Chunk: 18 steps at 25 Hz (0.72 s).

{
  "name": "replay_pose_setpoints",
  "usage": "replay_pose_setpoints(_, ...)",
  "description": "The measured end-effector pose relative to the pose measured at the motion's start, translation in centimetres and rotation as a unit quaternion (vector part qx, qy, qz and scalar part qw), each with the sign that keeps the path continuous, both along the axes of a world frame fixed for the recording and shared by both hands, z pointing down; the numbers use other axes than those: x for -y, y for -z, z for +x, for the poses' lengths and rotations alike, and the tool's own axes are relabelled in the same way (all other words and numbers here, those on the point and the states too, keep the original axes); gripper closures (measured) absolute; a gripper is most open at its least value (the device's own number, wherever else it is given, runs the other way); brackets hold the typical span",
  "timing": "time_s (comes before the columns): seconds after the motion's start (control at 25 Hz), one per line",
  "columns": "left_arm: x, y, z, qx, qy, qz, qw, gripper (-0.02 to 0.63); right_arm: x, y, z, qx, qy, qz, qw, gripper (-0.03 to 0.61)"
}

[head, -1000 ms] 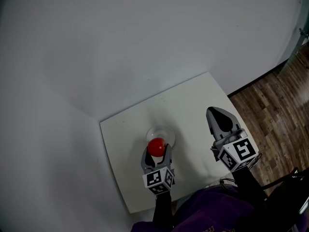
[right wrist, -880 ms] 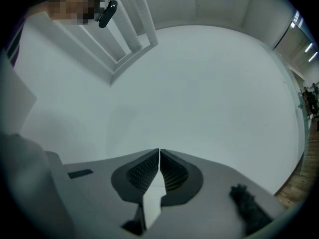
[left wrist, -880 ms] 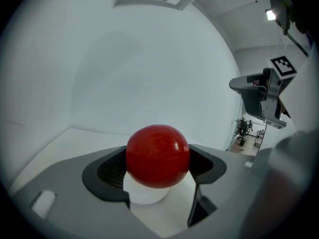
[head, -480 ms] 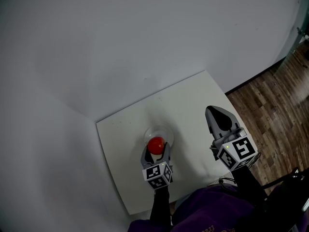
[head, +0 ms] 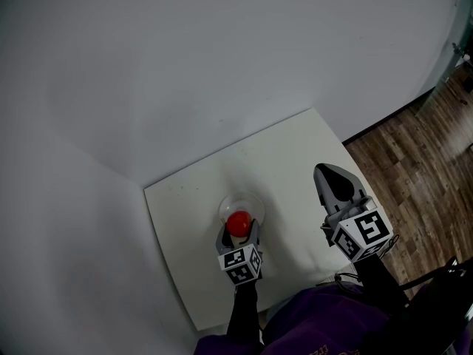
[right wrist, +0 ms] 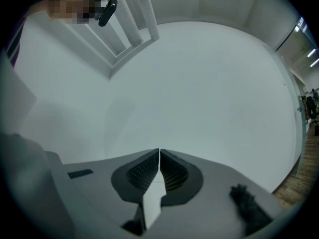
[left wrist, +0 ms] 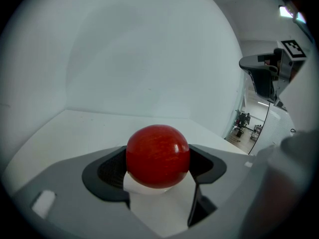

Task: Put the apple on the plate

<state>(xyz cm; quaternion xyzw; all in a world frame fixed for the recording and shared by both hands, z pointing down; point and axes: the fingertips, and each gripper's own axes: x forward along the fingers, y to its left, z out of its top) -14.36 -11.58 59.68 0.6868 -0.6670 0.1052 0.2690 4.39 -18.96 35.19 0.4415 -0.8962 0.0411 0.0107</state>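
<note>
– White walls are being met by a white table (head: 295,154) in a corner, with wood floor (head: 414,146) off to the right. So where's the apple (left wrist: 157,156) being held rn?

– It's being pinched in the left gripper (head: 238,235). The jaws are being held apart by just the width of the fruit, with a pad pressed on each side. It's being held over what looks like the near part of the plate (head: 247,198), or it's maybe being rested on it. Contact can't be told from any view tbh.

– And the right gripper (right wrist: 159,157)?

– Nothing is being carried there. Its jaws are being pressed fully together, and it's being held above the table's right side, well apart from the plate.

– What's being risked from here?

– Mostly a roll-off, imo. The apple is round, the plate looks shallow, and the fruit seems to be held toward the near rim rather than the centre. If it's let go with any height or tilt, it could be sent rolling onto the table. Also, if the jaws are pulled back before being opened wide enough, the apple could be dragged along, and the plate could be nudged too.
</note>
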Motion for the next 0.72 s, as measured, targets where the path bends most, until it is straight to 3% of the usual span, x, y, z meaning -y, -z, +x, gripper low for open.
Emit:
replay_pose_setpoints(0.44, 0.7, -2.1, 0.1, 0.02, -0.019, -0.032, 0.9991, 0.245, 0.0, -0.7, 0.1, -0.009, -0.003, -0.016, 1.0, 0.566)
replay_pose_setpoints(0.72, 0.9, -3.0, 0.1, 0.02, -0.023, -0.047, 0.9984, 0.244, 0.2, -0.4, 0.3, -0.006, -0.012, -0.004, 1.0, 0.566)
